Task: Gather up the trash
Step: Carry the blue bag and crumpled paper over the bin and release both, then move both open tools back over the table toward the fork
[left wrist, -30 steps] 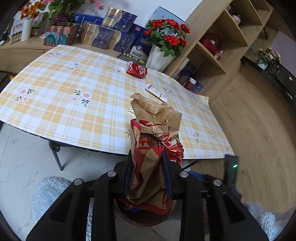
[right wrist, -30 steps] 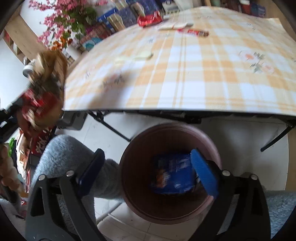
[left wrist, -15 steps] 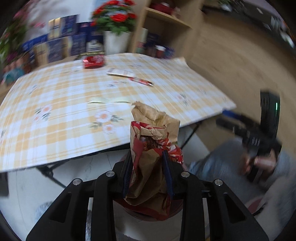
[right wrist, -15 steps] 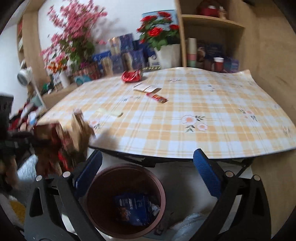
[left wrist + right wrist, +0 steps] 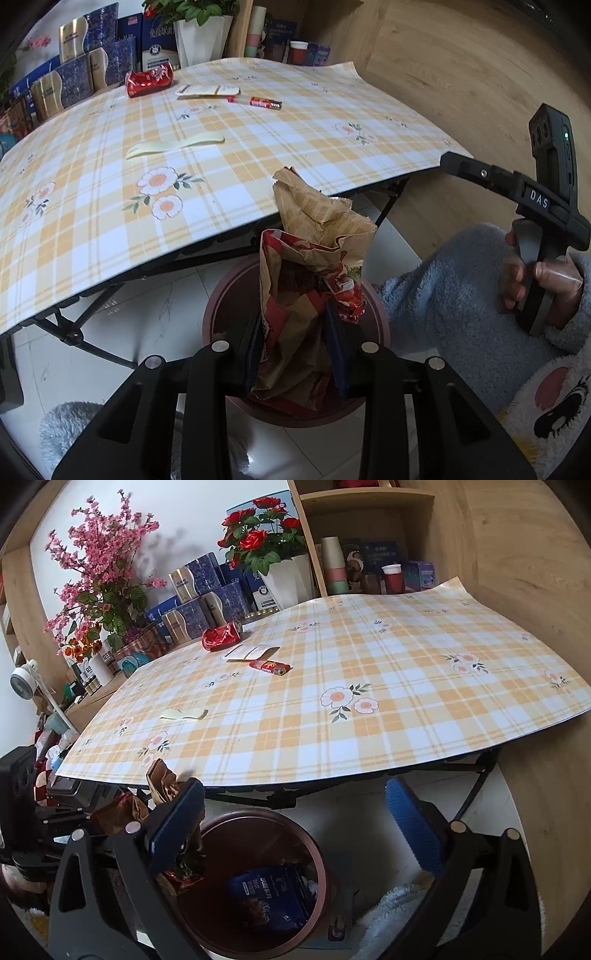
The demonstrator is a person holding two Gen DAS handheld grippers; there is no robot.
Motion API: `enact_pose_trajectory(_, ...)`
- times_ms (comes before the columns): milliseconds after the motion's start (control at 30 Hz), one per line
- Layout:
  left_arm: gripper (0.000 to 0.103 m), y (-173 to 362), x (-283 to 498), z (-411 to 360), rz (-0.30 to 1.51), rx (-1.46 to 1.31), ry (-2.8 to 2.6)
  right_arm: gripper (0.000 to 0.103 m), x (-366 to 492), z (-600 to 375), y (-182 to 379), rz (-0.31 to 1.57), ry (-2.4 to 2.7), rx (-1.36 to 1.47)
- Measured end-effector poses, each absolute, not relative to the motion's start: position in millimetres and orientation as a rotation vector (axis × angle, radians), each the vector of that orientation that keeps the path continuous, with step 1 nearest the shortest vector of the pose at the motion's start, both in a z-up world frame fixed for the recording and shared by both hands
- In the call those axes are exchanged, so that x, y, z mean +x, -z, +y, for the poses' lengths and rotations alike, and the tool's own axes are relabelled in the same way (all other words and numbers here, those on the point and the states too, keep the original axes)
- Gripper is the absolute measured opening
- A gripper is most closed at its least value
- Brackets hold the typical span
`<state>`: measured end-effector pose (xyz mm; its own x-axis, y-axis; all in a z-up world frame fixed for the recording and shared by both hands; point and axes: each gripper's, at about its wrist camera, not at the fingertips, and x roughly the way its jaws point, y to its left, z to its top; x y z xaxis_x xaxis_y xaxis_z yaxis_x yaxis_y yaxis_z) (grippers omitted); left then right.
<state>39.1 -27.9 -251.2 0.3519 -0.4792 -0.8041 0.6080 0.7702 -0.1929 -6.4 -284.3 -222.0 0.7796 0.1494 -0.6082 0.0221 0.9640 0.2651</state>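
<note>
since a second ago my left gripper (image 5: 295, 347) has swung the paper bag (image 5: 314, 280) off the table side and down over the bin (image 5: 218, 314), which now sits right under it, and my right gripper (image 5: 295, 823) has lifted its view from the bin's inside to the table top. nearest to me, the left pads pinch the crumpled brown-and-red bag at its lower half, upright, with its torn mouth standing up past the table edge; i hold it low so that it will drop straight in, and i judge letting go to be the next step. the bin stands on the floor just in front of the table (image 5: 221, 155), close enough to feed from either hand, and a blue packet (image 5: 269, 897) already lies in it. my right gripper is spread wide with nothing between the pads, held off to the side, i think to stay clear of the drop. further out on the table lie a pale strip (image 5: 173, 146), then a red wrapper (image 5: 264, 103) touching a white slip (image 5: 207, 89), and at the far edge a crushed red can (image 5: 149, 78), all still to be gathered. boxes (image 5: 92, 55) and flowers (image 5: 258, 539) stand behind, not trash as far as i can judge.
</note>
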Motion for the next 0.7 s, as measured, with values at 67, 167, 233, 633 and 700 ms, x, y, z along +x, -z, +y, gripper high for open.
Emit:
enact_pose_trajectory(67, 0.031, 253, 39, -30, 0.992, 0.158, 0.713, 0.097, -7, -282, 222, 0.677, -0.070, 0.260)
enact_pose_trajectory(167, 0.031, 255, 38, -33, 0.999, 0.169, 0.724, 0.097, -6, -280, 222, 0.681, -0.076, 0.251)
enact_pose_trajectory(233, 0.032, 257, 38, -33, 1.012, 0.170, 0.717, 0.097, -6, -280, 222, 0.683, -0.078, 0.248)
enact_pose_trajectory(633, 0.084, 240, 44, -8, 0.899, 0.096, 0.502, 0.097, -7, -281, 223, 0.689, -0.075, 0.256)
enact_pose_trajectory(700, 0.085, 238, 46, -2, 0.886, 0.079, 0.463, 0.097, -7, -281, 223, 0.687, -0.075, 0.256)
